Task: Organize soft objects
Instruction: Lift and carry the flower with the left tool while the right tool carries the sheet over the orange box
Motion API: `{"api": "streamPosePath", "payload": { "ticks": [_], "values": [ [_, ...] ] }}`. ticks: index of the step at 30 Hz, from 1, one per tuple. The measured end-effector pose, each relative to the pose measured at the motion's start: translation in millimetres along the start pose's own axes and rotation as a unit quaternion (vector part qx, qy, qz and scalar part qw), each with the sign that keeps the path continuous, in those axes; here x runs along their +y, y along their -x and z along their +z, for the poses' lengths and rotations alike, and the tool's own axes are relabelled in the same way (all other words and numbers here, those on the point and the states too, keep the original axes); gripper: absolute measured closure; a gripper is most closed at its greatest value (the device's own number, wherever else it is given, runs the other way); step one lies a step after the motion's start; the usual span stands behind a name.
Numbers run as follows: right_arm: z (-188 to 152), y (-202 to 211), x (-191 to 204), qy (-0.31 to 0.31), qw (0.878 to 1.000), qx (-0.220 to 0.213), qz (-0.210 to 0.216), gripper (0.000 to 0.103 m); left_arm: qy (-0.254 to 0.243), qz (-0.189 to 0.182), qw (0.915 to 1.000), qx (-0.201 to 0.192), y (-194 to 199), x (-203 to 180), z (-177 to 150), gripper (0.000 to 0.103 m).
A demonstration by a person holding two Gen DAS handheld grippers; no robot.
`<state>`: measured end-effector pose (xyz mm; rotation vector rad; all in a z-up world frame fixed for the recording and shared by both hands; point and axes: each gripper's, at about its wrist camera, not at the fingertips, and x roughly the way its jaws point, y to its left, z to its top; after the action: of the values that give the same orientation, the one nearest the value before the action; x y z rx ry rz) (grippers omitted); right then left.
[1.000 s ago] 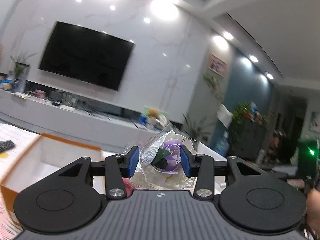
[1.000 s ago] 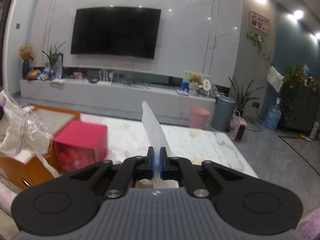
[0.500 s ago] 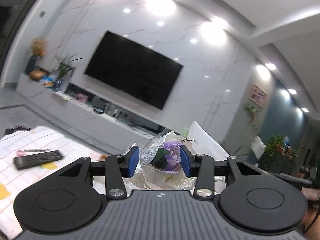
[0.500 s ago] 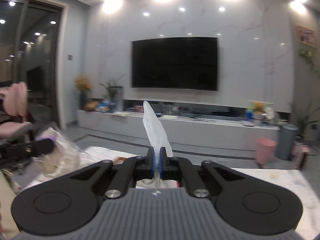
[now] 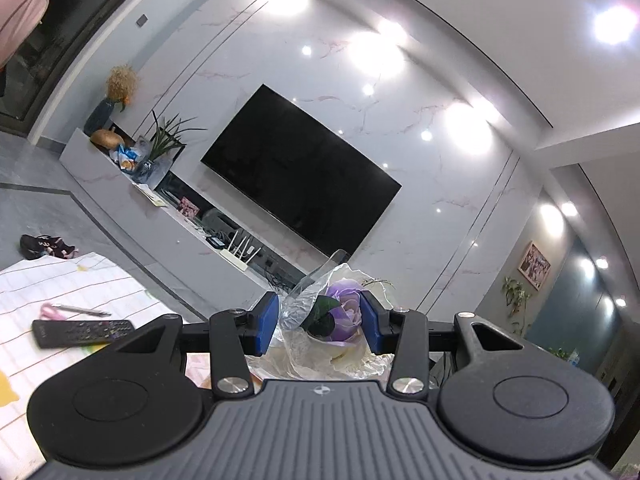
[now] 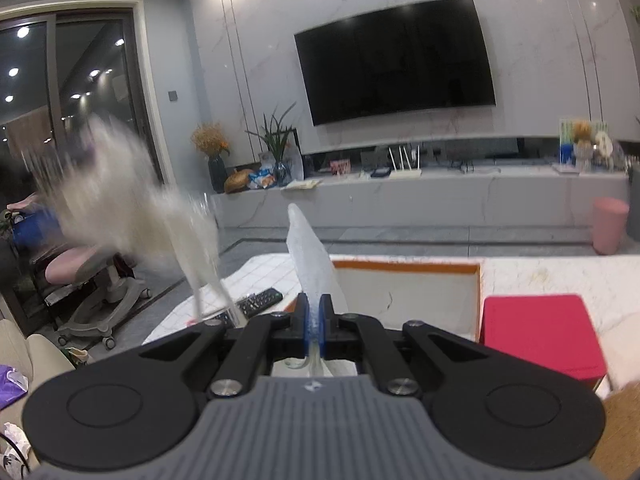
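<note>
The left gripper [image 5: 319,324] pinches a wrapped bouquet [image 5: 340,320] between its 2 blue fingers [image 5: 267,322], which are spread about halfway; a purple rose [image 5: 347,307] with a dark leaf sits against the right-hand finger, and crinkled clear-and-white wrap fills the gap and spills below and beyond the tips. Left of the fingers, a black remote [image 5: 82,331] and a pen [image 5: 82,311] lie on a white grid-lined cloth [image 5: 60,280] on the bench. Far beyond the tips hangs a dark TV [image 5: 300,192] on a marble wall.

The right gripper [image 6: 315,322] has its fingers pressed together on a thin strip of clear film [image 6: 310,256], which rises upright past the tips to a point. Just beyond the fingers stands an open white box [image 6: 408,292] with an orange rim; to the right of them, touching the box, is a red box [image 6: 540,332]. To the left of the fingers the bouquet shows as a pale motion-blurred smear [image 6: 132,208], held above the bench, with the remote [image 6: 260,300] below it. A pink chair [image 6: 80,264] stands further left.

No brand, label or writing is legible in either view; a small emblem on each gripper body is too small to read.
</note>
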<state>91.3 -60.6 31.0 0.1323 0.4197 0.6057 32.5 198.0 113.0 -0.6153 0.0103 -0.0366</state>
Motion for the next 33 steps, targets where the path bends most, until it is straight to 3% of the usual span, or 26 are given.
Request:
{"api": "streamPosePath", "payload": {
  "ticks": [4, 9, 12, 16, 18, 25, 33],
  "values": [
    [-4, -12, 3, -0.008, 1.000, 0.016, 0.002, 0.102, -0.036, 0.006, 0.9992, 0.018, -21, -22, 12, 0.054],
    [-15, -10, -6, -0.022, 0.999, 0.025, -0.003, 0.102, -0.100, 0.005, 0.9940, 0.046, -27, -38, -8, 0.054],
    [-21, -12, -10, -0.024, 0.999, 0.033, -0.011, 0.102, -0.151, 0.029, 0.9858, 0.067, -29, -37, -36, 0.054],
    [-30, -14, -13, -0.017, 0.998, 0.047, -0.029, 0.102, -0.201, 0.101, 0.9689, 0.104, -42, -22, -80, 0.054],
    [-34, -17, -14, -0.014, 0.998, 0.052, -0.036, 0.102, -0.226, 0.103, 0.9592, 0.136, -51, -15, -100, 0.054],
    [-46, -32, -21, -0.004, 0.994, 0.083, -0.065, 0.102, -0.205, 0.055, 0.9401, 0.267, -69, 12, -122, 0.055],
    [-61, -43, -27, -0.007, 0.990, 0.115, -0.076, 0.102, -0.176, 0.051, 0.9284, 0.323, -83, 31, -124, 0.055]
  ]
}}
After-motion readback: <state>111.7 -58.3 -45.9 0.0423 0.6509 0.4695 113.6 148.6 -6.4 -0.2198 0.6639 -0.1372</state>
